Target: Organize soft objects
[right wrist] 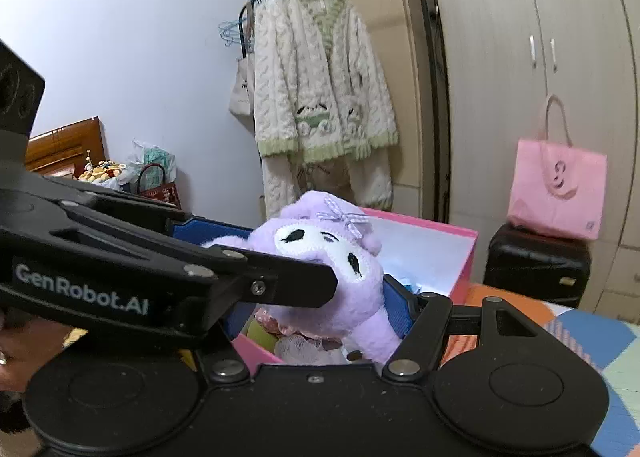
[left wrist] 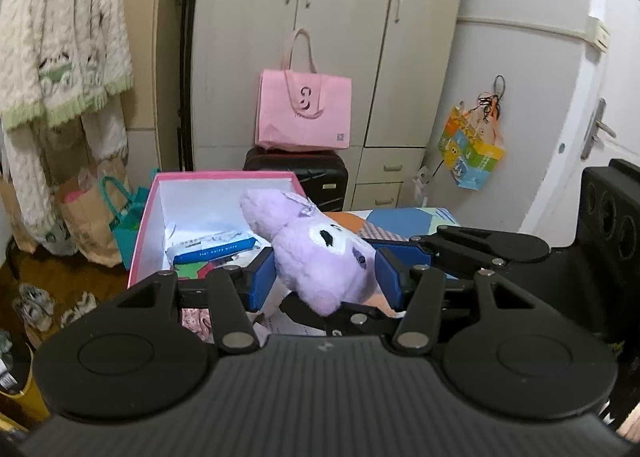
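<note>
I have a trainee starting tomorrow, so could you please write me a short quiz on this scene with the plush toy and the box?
1. True or false: the purple plush toy is held between the blue pads of both the left gripper and the right gripper.
2. What stands behind the toy? A) pink box B) wire basket C) glass jar
3. Fill in: the pink tote bag sits on a black ____.

Key: 1 true. 2 A; its white inside already holds a blue and white packet. 3 suitcase.
</note>
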`<state>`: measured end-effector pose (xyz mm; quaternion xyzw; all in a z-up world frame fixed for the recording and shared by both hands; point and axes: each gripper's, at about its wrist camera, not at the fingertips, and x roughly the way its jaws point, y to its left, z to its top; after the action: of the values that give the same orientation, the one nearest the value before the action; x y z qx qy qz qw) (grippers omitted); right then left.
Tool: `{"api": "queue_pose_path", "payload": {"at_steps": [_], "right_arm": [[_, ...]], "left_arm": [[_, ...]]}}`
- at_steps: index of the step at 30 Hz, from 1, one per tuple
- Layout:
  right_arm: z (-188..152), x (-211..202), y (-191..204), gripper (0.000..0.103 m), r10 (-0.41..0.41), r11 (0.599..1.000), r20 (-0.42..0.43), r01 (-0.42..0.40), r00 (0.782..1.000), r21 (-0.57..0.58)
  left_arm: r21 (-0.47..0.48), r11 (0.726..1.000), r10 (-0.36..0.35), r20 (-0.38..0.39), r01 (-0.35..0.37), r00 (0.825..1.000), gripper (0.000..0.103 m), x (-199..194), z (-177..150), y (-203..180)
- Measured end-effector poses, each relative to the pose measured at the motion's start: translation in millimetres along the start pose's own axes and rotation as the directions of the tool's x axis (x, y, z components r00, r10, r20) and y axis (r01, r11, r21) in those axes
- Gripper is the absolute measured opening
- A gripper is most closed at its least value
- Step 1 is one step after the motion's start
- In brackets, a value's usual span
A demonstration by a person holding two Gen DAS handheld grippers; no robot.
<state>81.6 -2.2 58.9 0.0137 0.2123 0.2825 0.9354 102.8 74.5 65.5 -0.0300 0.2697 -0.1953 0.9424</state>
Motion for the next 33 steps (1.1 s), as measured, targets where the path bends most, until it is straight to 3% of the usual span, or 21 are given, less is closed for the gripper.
{"api": "queue_pose_path", "payload": {"at_steps": [11, 15, 23, 26, 33], "right_arm": [[-10, 55, -23, 0.072, 0.078, 0.994, -0.111, -0.069, 0.991, 0.085], [-17, 62, -18, 0.072, 0.030, 0.999, -0.115, -0.031, 0.993, -0.008], [-17, 80, -26, 0.072, -0.003, 0.999, -0.134, -0.003, 0.991, -0.045], [-18, 79, -27, 0.074, -0.030, 0.997, -0.136, 0.020, 0.990, -0.074], [-22, 43, -35, 0.079, -0.008, 0.998, -0.082, 0.003, 0.997, -0.062]], "left_arm": [[-0.133, 0.991, -0.025, -0.106, 0.010, 0.994, 0.053, 56, -10, 40], [-0.135, 0.991, -0.037, -0.116, 0.021, 0.993, 0.053, 65, -16, 42], [-0.130, 0.991, -0.011, -0.119, -0.004, 0.993, 0.053, 82, -15, 46], [-0.118, 0.993, 0.015, -0.108, -0.028, 0.994, 0.054, 80, -18, 44], [-0.112, 0.993, 0.035, -0.063, -0.042, 0.997, 0.059, 50, -21, 42]]}}
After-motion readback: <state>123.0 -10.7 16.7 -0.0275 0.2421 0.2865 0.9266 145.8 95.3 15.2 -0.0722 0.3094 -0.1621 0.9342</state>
